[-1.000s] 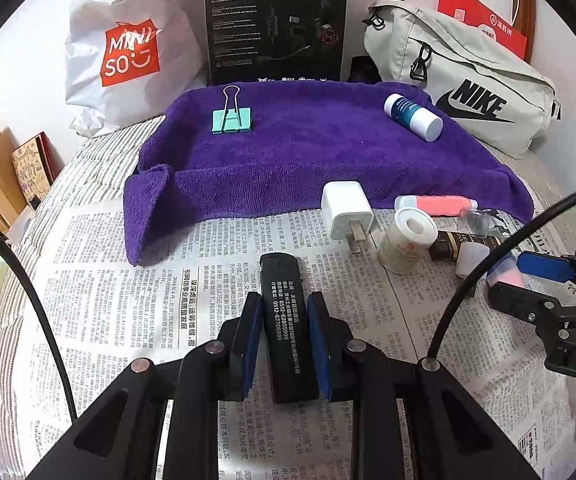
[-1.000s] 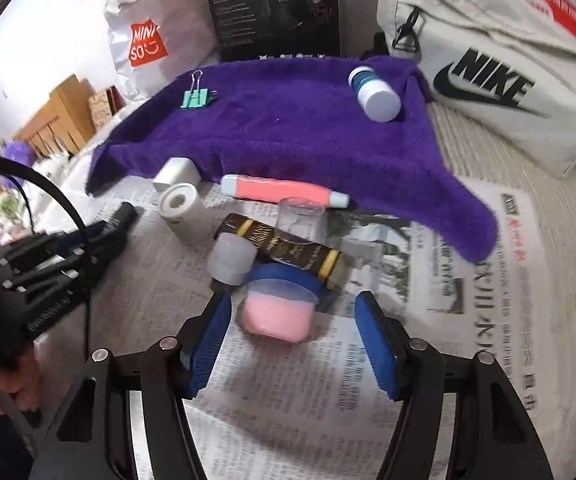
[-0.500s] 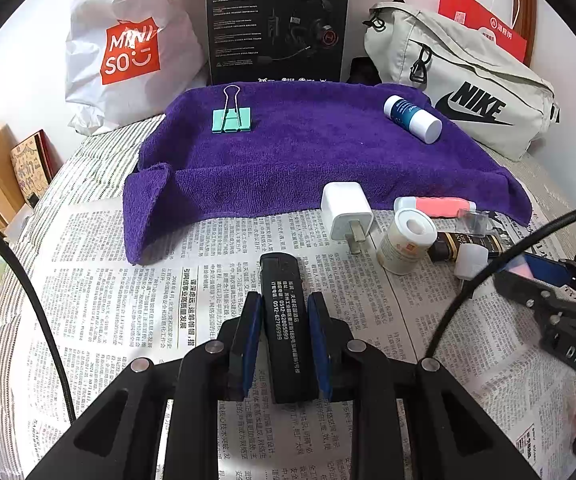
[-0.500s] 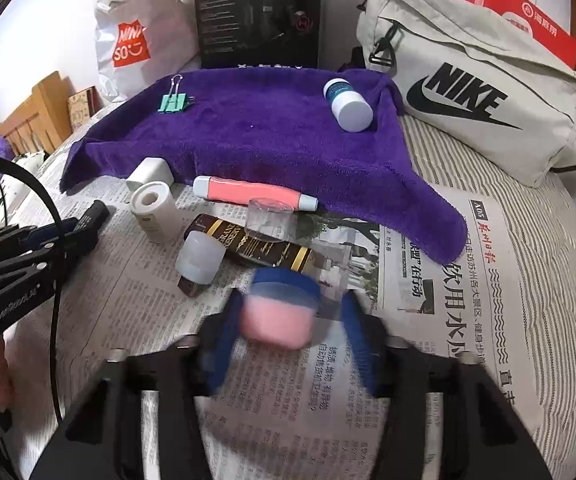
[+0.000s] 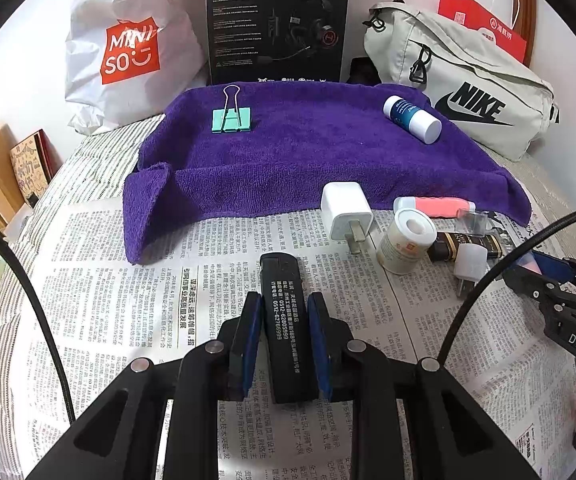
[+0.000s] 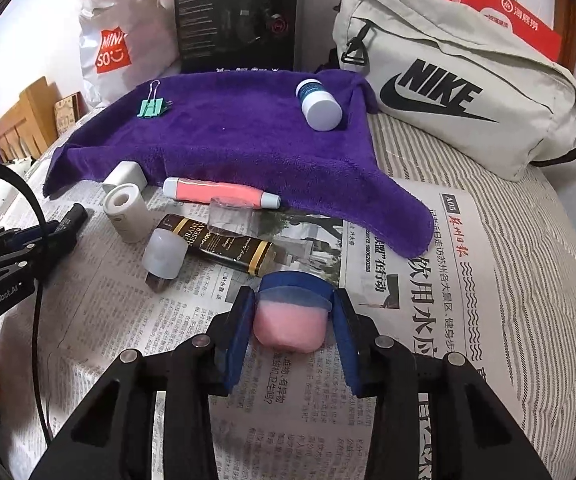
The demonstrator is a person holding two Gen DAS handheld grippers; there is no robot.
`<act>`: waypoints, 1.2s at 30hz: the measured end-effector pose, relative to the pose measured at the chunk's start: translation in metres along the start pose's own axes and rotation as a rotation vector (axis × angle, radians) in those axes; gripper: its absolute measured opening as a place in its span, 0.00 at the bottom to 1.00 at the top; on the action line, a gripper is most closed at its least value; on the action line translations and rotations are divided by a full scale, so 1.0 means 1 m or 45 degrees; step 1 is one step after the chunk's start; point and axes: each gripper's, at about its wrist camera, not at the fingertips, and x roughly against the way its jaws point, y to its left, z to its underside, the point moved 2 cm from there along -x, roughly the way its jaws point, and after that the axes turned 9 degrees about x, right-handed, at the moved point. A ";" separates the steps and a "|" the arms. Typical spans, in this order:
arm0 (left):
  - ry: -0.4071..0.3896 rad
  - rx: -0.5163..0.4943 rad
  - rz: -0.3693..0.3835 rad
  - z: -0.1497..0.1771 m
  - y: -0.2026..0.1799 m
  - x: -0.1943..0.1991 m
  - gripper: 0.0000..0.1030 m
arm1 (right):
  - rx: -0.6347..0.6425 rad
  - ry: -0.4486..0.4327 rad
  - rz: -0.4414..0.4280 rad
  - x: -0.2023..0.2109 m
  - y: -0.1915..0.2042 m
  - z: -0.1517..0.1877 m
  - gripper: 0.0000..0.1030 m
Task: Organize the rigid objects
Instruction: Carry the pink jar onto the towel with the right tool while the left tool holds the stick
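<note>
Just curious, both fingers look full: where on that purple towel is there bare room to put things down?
The purple towel is bare across its middle, between the green binder clip and the blue-and-white bottle. Its front edge is crowded: white charger, pink tube, tape roll.

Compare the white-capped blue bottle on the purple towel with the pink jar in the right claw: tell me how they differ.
The blue bottle lies on its side, free on the purple towel; the pink jar sits gripped between the right claw pads over the newspaper. The bottle is slim with a white cap; the jar is squat with a blue lid. Both are small capped containers.
</note>
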 end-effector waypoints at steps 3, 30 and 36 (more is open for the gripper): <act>-0.001 -0.022 -0.013 0.001 -0.002 0.002 0.22 | 0.002 0.007 -0.017 0.001 -0.001 0.001 0.36; 0.163 0.027 0.085 -0.005 0.013 0.015 0.20 | -0.014 0.000 -0.179 0.020 -0.013 -0.010 0.36; 0.160 0.036 0.115 -0.017 0.015 0.024 0.20 | 0.006 -0.013 -0.182 0.028 -0.017 -0.027 0.36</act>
